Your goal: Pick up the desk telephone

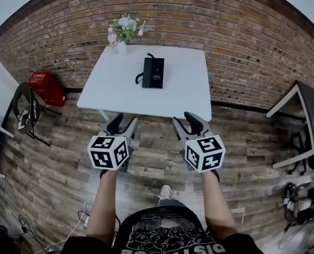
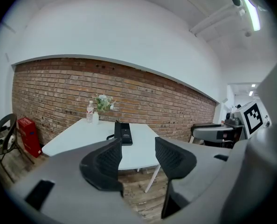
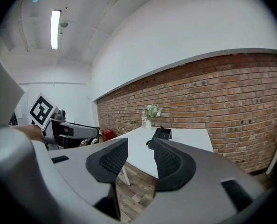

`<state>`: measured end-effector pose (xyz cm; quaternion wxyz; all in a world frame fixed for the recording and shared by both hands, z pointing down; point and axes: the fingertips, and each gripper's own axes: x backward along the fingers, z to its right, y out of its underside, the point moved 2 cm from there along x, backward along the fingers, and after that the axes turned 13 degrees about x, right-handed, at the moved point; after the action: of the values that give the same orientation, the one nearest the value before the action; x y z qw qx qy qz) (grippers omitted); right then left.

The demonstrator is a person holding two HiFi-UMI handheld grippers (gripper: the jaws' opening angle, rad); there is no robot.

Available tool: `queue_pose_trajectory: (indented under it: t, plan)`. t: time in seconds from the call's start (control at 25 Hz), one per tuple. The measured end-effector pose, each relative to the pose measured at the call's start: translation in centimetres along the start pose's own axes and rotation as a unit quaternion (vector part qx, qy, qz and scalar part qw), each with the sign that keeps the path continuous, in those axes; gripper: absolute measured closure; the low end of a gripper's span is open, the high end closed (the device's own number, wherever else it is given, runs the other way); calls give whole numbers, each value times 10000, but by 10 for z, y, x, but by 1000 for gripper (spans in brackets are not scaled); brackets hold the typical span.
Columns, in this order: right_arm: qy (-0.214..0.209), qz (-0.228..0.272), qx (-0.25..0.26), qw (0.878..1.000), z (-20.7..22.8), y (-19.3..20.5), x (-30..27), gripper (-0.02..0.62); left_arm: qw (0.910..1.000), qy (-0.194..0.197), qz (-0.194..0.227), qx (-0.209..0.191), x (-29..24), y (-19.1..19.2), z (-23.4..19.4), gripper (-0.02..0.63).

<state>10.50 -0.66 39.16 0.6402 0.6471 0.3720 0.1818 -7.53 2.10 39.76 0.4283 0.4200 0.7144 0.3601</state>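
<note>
The black desk telephone (image 1: 153,72) lies on the far half of a white table (image 1: 120,94), its cord curling off its left side. It also shows in the left gripper view (image 2: 125,134) and the right gripper view (image 3: 163,133). My left gripper (image 1: 123,124) hangs over the wooden floor just short of the table's near edge, jaws open and empty (image 2: 137,155). My right gripper (image 1: 184,121) is level with it to the right, also open with nothing between its pads (image 3: 139,160). Both point toward the table, well apart from the telephone.
A vase of flowers (image 1: 124,33) and a small bottle (image 2: 89,112) stand at the table's far left corner by the brick wall. A red basket (image 1: 46,88) and a black wheeled frame (image 1: 25,110) sit left of the table. Another desk (image 1: 299,126) stands at the right.
</note>
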Motion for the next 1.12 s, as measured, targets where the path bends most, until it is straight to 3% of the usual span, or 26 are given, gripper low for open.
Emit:
queue_pose_trajectory:
  t: [0.76, 1.12]
  plan:
    - [-288, -89, -102, 9995, 71, 4, -92, 387, 9998, -206, -48, 61, -98, -35, -30, 390]
    - [-172, -247, -138, 9995, 91, 10, -154, 387, 9998, 40, -194, 65, -159, -51, -69, 390]
